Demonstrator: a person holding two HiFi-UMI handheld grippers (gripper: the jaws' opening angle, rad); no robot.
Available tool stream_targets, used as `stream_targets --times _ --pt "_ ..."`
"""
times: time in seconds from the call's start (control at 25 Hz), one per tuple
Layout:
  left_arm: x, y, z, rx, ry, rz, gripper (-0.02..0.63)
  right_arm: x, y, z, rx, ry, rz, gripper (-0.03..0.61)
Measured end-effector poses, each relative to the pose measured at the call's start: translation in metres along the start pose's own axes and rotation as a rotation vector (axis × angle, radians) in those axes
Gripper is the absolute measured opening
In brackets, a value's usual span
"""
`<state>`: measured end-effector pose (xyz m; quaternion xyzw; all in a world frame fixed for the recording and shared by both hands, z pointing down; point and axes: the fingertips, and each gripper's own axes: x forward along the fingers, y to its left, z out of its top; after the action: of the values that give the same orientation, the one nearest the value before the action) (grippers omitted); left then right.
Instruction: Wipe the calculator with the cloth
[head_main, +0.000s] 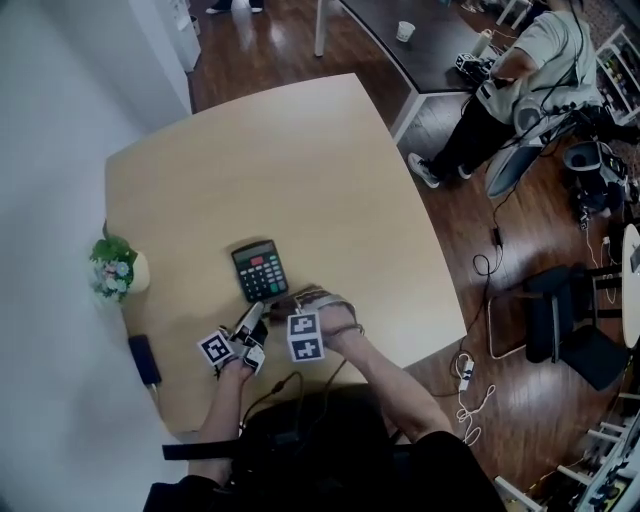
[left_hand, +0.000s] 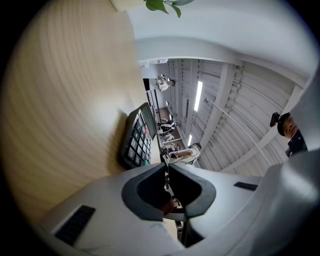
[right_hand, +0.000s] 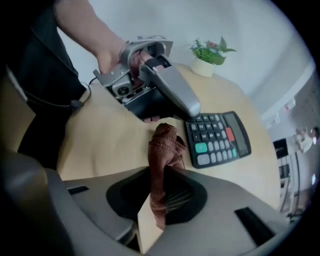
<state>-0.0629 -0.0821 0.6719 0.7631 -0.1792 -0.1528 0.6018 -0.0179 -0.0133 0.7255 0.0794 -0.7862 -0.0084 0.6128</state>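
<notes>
The black calculator (head_main: 260, 270) lies flat on the light wooden table (head_main: 300, 160), its display at the far end. My right gripper (right_hand: 161, 180) is shut on a brown knitted cloth (right_hand: 164, 150), which hangs bunched just off the calculator's (right_hand: 217, 137) near edge. In the head view the cloth (head_main: 320, 298) sits right of the calculator, under my right gripper (head_main: 305, 308). My left gripper (left_hand: 167, 172) is shut with nothing between its jaws. It points level along the table toward the calculator (left_hand: 137, 142), close to its near left corner (head_main: 250, 318).
A small potted plant (head_main: 115, 268) stands at the table's left edge, with a dark flat object (head_main: 144, 360) nearer to me. A person sits at another desk (head_main: 520, 80) far right. A chair (head_main: 565, 320) and cables are on the floor beyond the table's right edge.
</notes>
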Motion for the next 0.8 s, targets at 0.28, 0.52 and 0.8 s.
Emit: stream_targets --times 0.28,0.52,0.8 --pt "0.019 0.000 0.004 -0.015 -0.019 -0.017 0.023 -0.072 -0.153 -0.044 0.959 -0.522 -0.159 0.066" --pt "0.019 0.008 0.008 -0.059 -0.049 -0.005 0.020 -0.047 -0.213 -0.027 1.164 -0.711 -0.113 0.066" --pt "0.021 0.007 0.006 -0.059 -0.033 0.007 0.020 -0.024 -0.140 -0.024 1.258 -0.635 0.075 0.066"
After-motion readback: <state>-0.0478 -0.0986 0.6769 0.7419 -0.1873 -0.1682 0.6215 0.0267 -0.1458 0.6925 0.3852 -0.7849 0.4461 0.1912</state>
